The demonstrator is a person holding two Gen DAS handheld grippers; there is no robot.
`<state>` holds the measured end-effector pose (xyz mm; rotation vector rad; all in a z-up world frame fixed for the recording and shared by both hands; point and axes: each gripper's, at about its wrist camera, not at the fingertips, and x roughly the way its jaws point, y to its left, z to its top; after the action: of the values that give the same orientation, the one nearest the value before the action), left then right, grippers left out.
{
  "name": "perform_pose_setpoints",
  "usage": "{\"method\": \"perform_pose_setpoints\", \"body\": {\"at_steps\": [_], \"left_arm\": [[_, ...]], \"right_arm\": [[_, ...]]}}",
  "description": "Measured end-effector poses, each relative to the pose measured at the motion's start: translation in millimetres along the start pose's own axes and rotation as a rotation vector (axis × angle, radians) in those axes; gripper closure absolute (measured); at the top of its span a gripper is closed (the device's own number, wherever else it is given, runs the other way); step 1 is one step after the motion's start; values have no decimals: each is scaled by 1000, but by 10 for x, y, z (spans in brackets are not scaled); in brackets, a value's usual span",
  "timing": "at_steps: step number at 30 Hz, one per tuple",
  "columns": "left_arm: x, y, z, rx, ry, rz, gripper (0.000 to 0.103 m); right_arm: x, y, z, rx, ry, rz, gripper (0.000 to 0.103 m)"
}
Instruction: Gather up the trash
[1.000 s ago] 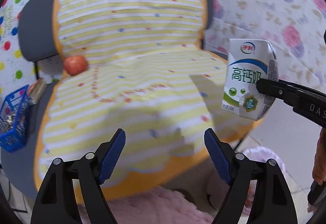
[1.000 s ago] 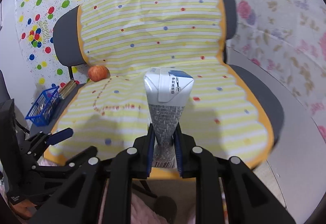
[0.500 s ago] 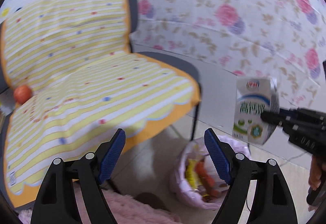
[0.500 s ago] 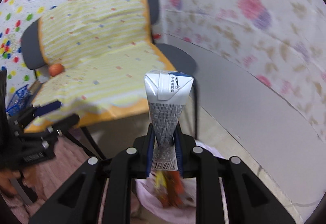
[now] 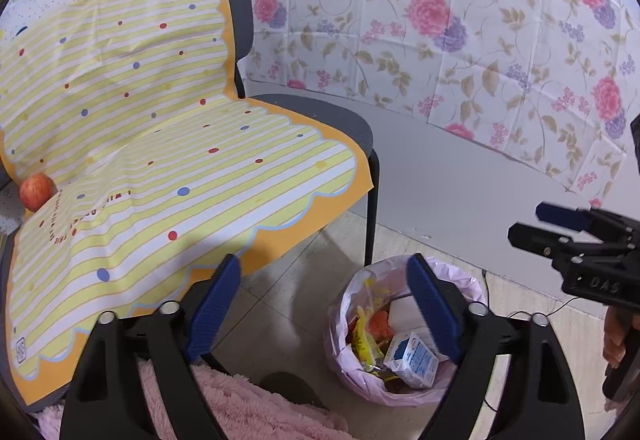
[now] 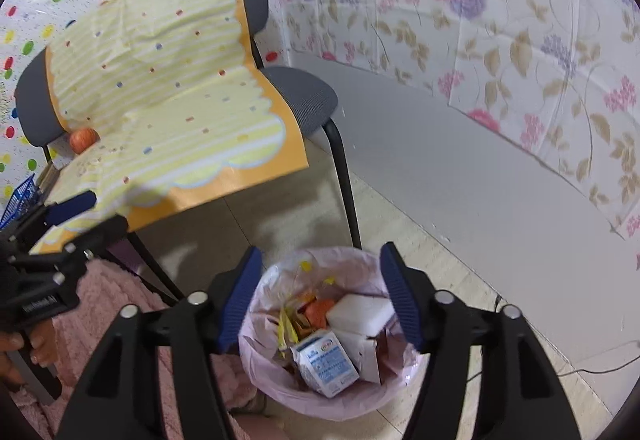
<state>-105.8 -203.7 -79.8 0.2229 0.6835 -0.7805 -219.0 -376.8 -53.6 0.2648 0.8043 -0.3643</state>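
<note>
A bin with a pink liner stands on the floor by the chair and holds several pieces of trash. The white and blue milk carton lies on top inside it; it also shows in the left wrist view, in the bin. My right gripper is open and empty, right above the bin. It shows from the side in the left wrist view. My left gripper is open and empty, left of the bin; the right wrist view shows it at the left edge.
A grey chair with a yellow striped cover stands left of the bin. A red apple lies on the seat's far left. A pink fluffy rug lies below. A blue basket sits beyond the chair. Flowered wall behind.
My right gripper opened and let go of the milk carton, which now lies in the bin. Both grippers swung right and down from the chair toward the bin.
</note>
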Motion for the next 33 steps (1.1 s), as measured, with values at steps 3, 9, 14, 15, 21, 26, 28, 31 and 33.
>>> {"method": "perform_pose_setpoints", "body": {"at_steps": [3,9,14,15,21,26,28,31,33], "left_arm": [[-34,-9,2,3,7,0,14],[-150,62,43,-19,16,40,13],[-350,174,76,-40,43,110,12],[-391,204,84,-47,42,134,11],[-710,445,113,-110,29,217,11],[-914,666,139,-154,3,297,11],[-961,774,139,-170,-4,335,11],[-1025,962,141,-197,-14,394,11],[-1074,1095,149,-220,-20,436,11]], "right_arm": [[-57,42,35,-11,-13,11,20],[-218,164,98,-56,-61,14,6],[-354,306,181,-98,-61,48,6],[-386,354,209,-109,-59,62,6],[-590,670,390,-170,-130,99,6],[-637,887,493,-208,-155,127,6],[-616,982,531,-225,-155,137,6],[-560,1138,579,-254,-151,155,6],[-506,1271,620,-280,-150,172,6]]}}
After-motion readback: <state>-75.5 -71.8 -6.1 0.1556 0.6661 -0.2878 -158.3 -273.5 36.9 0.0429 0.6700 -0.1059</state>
